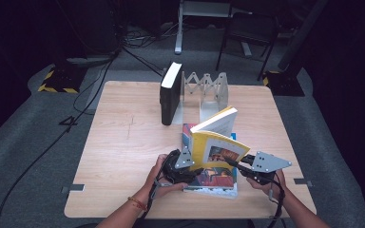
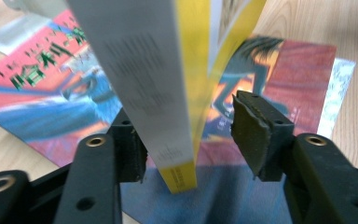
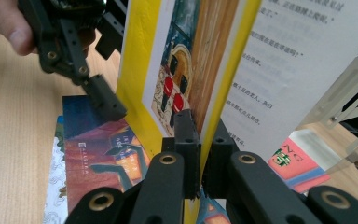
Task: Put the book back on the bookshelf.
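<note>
High view: wooden worktop (image 1: 123, 142); yellow book (image 1: 217, 142) held up, partly open, near the front edge, above a stack of flat books (image 1: 214, 180) lying on the worktop; black book (image 1: 170, 95) upright at the far side, against a metal expanding book rack (image 1: 206, 92); left hand-held gripper (image 1: 190, 167) at the yellow book's left lower corner; right hand-held gripper (image 1: 235, 165) at its right lower edge.

Left gripper view: left hand-held gripper (image 2: 186, 135) with jaws partly open; yellow book's page block and cover (image 2: 168, 93) stand between the pads; left pad close against the pages, right pad apart from the cover; no firm grip visible; red and blue cover of the top flat book (image 2: 284, 70) beneath.

Right gripper view: right hand-held gripper (image 3: 200, 144) with jaws closed tight on the yellow cover (image 3: 140, 93), pinching it at its lower edge; printed pages (image 3: 284, 60) fan open to the right; left hand-held gripper (image 3: 98, 93) just beside the cover's far edge.
</note>
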`<state>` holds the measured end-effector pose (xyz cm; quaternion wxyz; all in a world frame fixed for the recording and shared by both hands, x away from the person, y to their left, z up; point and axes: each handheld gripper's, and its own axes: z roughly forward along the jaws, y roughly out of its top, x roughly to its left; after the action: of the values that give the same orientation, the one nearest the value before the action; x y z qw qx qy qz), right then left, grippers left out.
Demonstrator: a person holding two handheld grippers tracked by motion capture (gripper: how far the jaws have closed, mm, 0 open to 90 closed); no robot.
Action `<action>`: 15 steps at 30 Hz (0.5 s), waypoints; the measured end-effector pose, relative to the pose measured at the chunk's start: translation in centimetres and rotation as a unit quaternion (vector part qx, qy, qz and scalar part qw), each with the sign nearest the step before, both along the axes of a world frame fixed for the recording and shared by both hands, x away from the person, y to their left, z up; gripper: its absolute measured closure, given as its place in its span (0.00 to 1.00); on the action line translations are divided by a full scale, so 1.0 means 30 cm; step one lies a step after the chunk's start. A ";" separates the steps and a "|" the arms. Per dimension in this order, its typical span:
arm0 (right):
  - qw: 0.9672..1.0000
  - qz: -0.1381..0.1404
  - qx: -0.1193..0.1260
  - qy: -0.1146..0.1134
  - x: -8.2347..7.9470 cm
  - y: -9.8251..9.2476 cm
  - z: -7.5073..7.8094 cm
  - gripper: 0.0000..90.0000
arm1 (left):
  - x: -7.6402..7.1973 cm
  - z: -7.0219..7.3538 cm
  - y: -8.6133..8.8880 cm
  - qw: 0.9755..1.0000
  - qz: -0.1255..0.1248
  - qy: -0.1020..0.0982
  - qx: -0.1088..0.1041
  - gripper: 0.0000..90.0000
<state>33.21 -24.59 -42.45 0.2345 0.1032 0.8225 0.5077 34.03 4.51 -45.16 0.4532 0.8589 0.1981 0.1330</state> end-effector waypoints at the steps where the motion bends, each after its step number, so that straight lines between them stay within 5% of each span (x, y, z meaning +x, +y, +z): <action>1: 1.000 0.000 0.001 0.001 0.001 -0.001 -0.001 0.95 | 0.001 0.011 0.003 1.000 0.000 -0.003 -0.009 0.55; 9: 1.000 -0.021 -0.004 0.003 0.009 -0.006 -0.002 0.86 | 0.004 0.050 0.020 0.999 0.002 -0.026 -0.026 0.75; 15: 0.997 -0.070 0.008 0.005 0.041 -0.027 -0.001 0.67 | -0.006 0.053 0.014 0.999 -0.013 -0.032 -0.018 0.82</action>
<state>34.45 -25.40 -42.48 0.2649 0.1649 0.8100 0.4965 33.85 4.94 -43.57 0.4767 0.8483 0.1742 0.1510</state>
